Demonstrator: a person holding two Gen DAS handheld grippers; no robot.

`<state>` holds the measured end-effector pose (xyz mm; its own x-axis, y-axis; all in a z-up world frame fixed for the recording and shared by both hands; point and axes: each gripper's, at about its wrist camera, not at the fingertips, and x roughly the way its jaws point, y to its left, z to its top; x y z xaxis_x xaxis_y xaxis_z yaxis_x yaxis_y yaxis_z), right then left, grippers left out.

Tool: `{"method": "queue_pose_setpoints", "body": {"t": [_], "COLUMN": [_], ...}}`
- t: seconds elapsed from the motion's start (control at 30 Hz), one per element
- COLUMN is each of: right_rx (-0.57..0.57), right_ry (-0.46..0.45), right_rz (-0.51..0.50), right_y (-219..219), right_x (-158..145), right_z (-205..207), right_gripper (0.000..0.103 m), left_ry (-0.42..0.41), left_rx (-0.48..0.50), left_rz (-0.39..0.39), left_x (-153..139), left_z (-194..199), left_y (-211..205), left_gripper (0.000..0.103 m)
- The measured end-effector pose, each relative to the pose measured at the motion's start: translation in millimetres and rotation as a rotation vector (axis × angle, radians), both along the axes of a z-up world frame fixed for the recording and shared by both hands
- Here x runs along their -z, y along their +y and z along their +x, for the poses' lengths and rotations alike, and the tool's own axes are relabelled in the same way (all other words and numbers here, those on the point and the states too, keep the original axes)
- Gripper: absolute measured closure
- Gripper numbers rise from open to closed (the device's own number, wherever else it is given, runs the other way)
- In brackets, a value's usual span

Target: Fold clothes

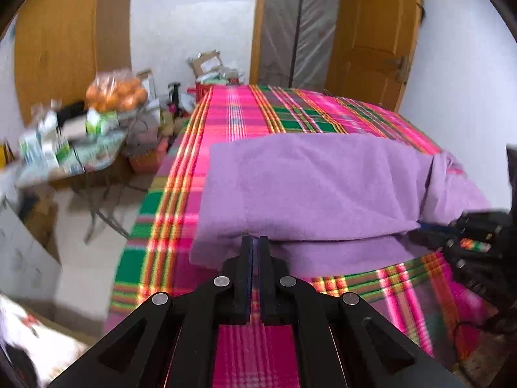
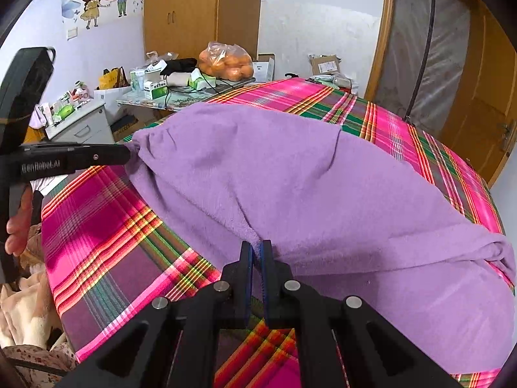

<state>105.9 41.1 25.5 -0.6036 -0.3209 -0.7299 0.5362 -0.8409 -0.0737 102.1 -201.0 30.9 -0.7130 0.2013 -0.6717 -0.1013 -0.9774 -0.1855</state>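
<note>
Evidently you are mid-fold: the purple fleece cloth [image 2: 290, 187] lies across the plaid bedsheet [image 2: 103, 226], its upper layer lifted and doubled over the lower one. Your left gripper [image 1: 255, 239] is pinched narrow on the cloth's near edge, and your right gripper [image 2: 257, 244] likewise seems clamped on a fold, though fleece hides the tips. Next, carry both held points together toward the bed's far edge, keeping them level so the layers meet squarely.

Bedspread: plaid sheet [image 2: 106, 226] in pink, green and purple.
Side table [image 2: 181, 100]: bag of oranges [image 2: 226, 61], small boxes, cables.
Wall: cartoon sticker [image 2: 103, 0].
Beyond: wooden wardrobe [image 2: 194, 9], wooden door [image 1: 371, 32].
</note>
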Motion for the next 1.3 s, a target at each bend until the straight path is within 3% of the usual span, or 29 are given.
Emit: {"method": "queue_pose_setpoints", "body": {"t": [0.2, 0.33, 0.43, 0.67, 0.77, 0.8, 0.9, 1.17, 1.3], "right_rx": [0.006, 0.008, 0.008, 0.008, 0.007, 0.005, 0.001, -0.023, -0.063], "right_ry": [-0.005, -0.002, -0.002, 0.002, 0.006, 0.013, 0.026, 0.078, 0.040], "right_rz": [-0.004, -0.008, -0.015, -0.034, -0.038, -0.037, -0.044, -0.095, -0.118], "right_y": [0, 1, 2, 3, 2, 1, 1, 5, 3], "right_x": [2, 1, 1, 1, 0, -1, -5, -28, -27], "right_z": [0, 1, 0, 1, 2, 3, 4, 15, 21], "right_gripper": [0.098, 0.098, 0.098, 0.098, 0.098, 0.098, 0.098, 0.098, 0.103], "left_ry": [-0.094, -0.115, -0.152, -0.248, -0.240, -0.229, -0.175, -0.115, -0.119], "left_rx": [-0.014, 0.001, -0.003, -0.140, -0.203, -0.227, -0.258, -0.285, -0.291], "left_rz": [0.248, 0.298, 0.399, 0.558, 0.646, 0.643, 0.617, 0.623, 0.592], "left_x": [12, 12, 16, 34, 38, 37, 26, 10, 6], "left_z": [-10, -16, -26, -45, -47, -46, -42, -29, -25], "left_y": [-14, -9, -11, -24, -34, -36, -38, -44, -44], "left_gripper": [0.090, 0.074, 0.067, 0.066, 0.069, 0.070, 0.090, 0.095, 0.095]}}
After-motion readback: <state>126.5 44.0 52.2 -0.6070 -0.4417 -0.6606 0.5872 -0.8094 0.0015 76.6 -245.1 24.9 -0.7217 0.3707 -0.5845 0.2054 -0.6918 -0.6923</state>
